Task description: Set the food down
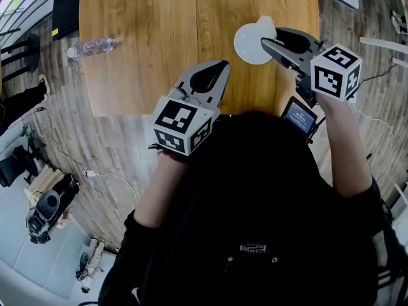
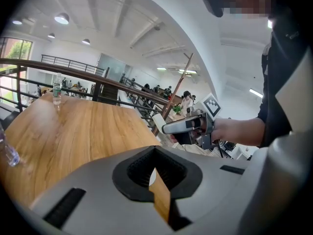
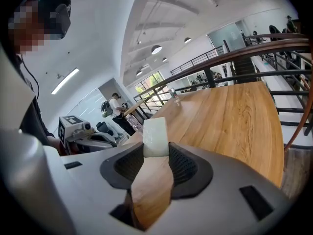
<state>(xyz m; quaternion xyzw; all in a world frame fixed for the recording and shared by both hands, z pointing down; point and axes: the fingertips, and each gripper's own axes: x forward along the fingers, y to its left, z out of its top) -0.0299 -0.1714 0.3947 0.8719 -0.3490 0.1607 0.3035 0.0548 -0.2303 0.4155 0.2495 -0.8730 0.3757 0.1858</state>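
A white block of food (image 1: 266,25) is held over the far right rim of a round white plate (image 1: 247,48) on the wooden table (image 1: 166,37). My right gripper (image 1: 271,36) is shut on it at the jaw tips. In the right gripper view the block (image 3: 155,131) stands upright between the jaws of the right gripper (image 3: 156,150). My left gripper (image 1: 222,64) hangs over the table's near edge, left of the plate, shut with nothing in it. From the left gripper (image 2: 155,153), the right gripper (image 2: 168,127) and the food (image 2: 157,121) show across the table corner.
A clear water bottle (image 1: 91,46) lies near the table's left edge. A small device with a lit screen (image 1: 299,115) sits just off the near edge, under my right arm. Railings (image 3: 234,58) and wood floor surround the table.
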